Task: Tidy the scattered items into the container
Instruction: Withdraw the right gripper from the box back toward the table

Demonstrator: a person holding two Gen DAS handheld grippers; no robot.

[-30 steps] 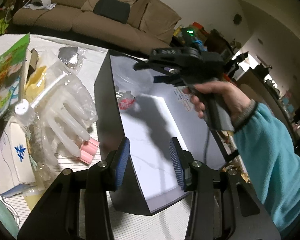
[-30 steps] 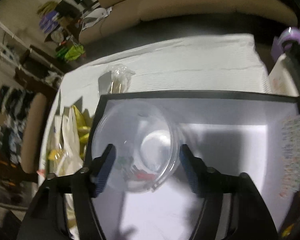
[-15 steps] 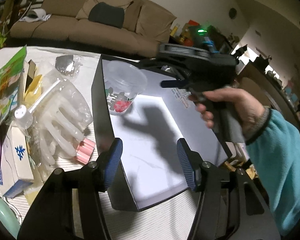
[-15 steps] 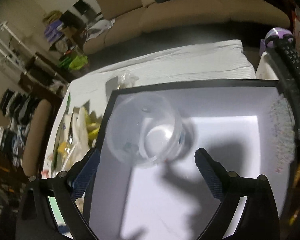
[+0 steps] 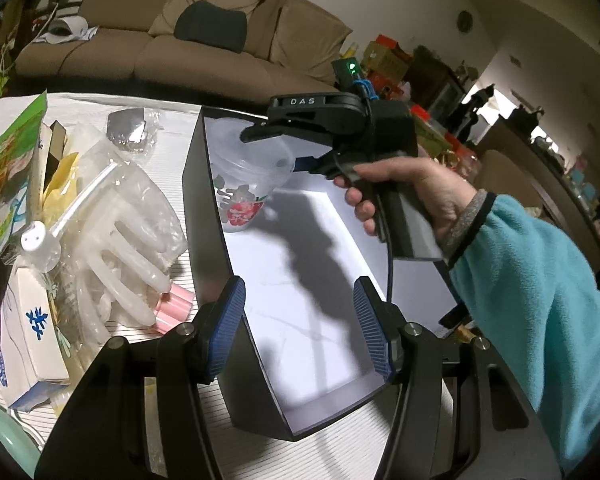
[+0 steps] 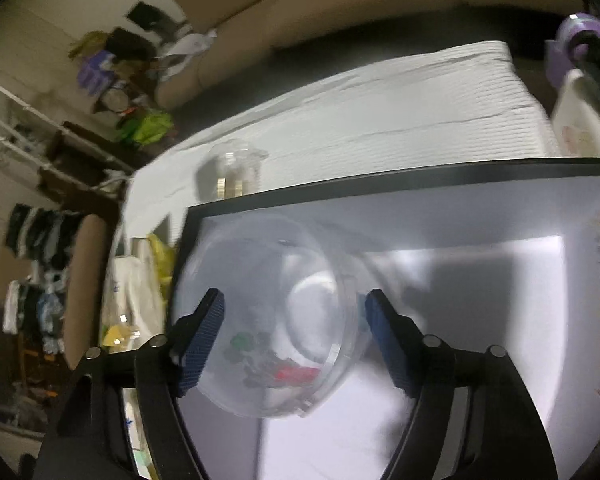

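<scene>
A: Inside the black-walled box with the white floor (image 5: 300, 288), at its far left corner, stands a clear plastic cup printed with red and green flowers (image 5: 248, 188), upright on the box floor.

B: And the right claw (image 6: 292, 332)?

A: It hangs over that cup, pointing down into its mouth. The blue ribbed pads (image 6: 202, 332) sit either side of the rim and the jaws are closing, with the cup between them. The picture is blurred, so I cannot tell for sure whether the pads touch the plastic; there seems to be a gap on the right side.

B: Who carries it?

A: A hand (image 5: 416, 192) in a turquoise fleece sleeve (image 5: 540, 300) grips its black handle, above the box.

B: The left claw (image 5: 300, 320)?

A: Half open, nothing between its pads, held over the near end of the box.

B: What lies outside?

A: On the white ribbed worktop (image 5: 168, 128), left of the box: translucent rubber gloves with pink cuffs in a clear bag (image 5: 132, 240), a white carton with blue characters (image 5: 32, 320), a green printed packet (image 5: 8, 160) and a small clear bag with something silvery (image 5: 128, 132).
</scene>
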